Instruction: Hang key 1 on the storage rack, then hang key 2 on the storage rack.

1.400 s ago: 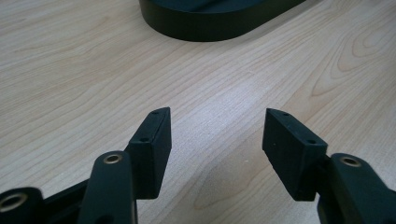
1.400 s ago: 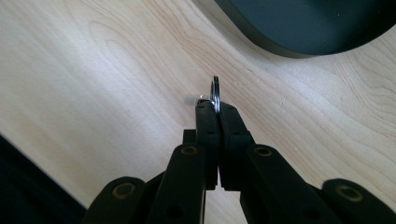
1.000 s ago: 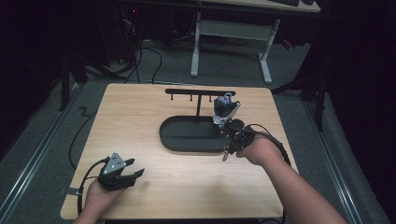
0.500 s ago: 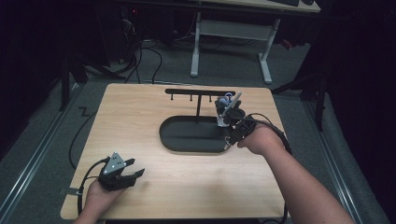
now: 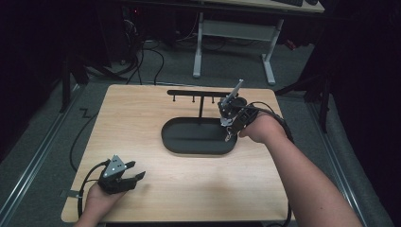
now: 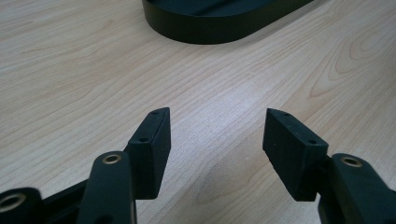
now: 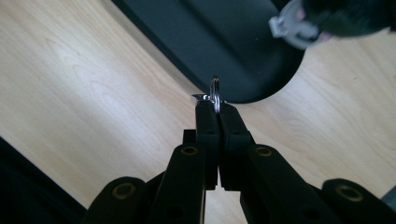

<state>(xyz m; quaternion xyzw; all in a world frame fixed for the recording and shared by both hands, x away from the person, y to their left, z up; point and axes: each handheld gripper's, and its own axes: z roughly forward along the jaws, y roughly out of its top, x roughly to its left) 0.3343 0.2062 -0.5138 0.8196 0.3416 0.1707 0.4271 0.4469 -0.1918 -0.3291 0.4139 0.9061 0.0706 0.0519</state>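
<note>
The right gripper (image 7: 215, 105) has its two black jaws pressed together on a small metal key ring (image 7: 215, 93), which stands edge-on and pokes just past the jaw tips. In the high view this right gripper (image 5: 230, 135) hangs at the right end of a black oval tray (image 5: 198, 140), over the tray's right rim. Seen from the gripper's own camera, the ring sits just above the tray's curved edge (image 7: 261, 88), where black tray meets pale wood.

A black T-shaped rack (image 5: 201, 94) with small pegs rises from the far side of the tray, its crossbar close to the far left of the hand.

The left gripper (image 5: 135, 177) rests near the table's near left corner, well apart from the tray. Its jaws are spread wide with bare wood between them (image 6: 215, 135).

The wooden table (image 5: 142, 118) has broad open surface left of the tray and along the near edge; right of the tray there is a narrower strip before the table's right edge.
</note>
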